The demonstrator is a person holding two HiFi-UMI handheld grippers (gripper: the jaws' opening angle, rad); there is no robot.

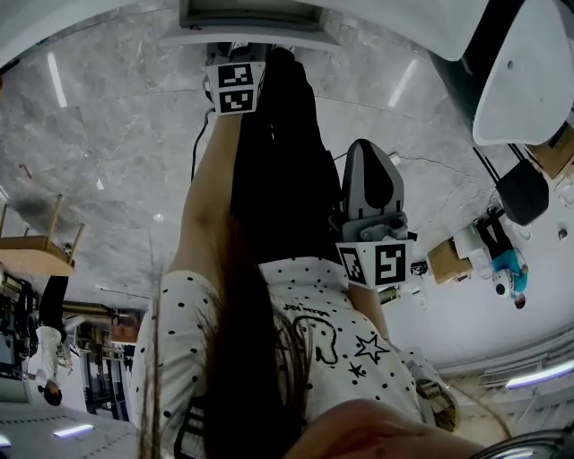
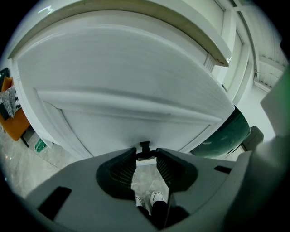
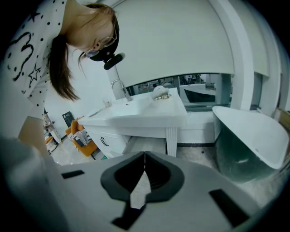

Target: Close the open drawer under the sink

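Note:
The white drawer front (image 2: 136,81) fills the left gripper view, under the counter's edge (image 2: 213,45). Its small black handle (image 2: 145,148) sits between the tips of my left gripper (image 2: 146,156), and both fingertips touch the ends of its bar. In the head view the left gripper (image 1: 236,54) reaches up to the drawer (image 1: 242,16) at the top edge, its marker cube (image 1: 238,88) facing me. My right gripper (image 1: 370,152) hangs away from the drawer, to the right of the person's legs. Its jaws meet with nothing between them (image 3: 144,156).
A white-and-green bathtub (image 2: 229,131) (image 3: 247,136) stands to the right of the drawer. The right gripper view shows a white sink vanity (image 3: 136,113) with a faucet (image 3: 120,88) and an orange chair (image 3: 84,142). Cardboard boxes (image 1: 446,262) lie on the marble floor (image 1: 117,134).

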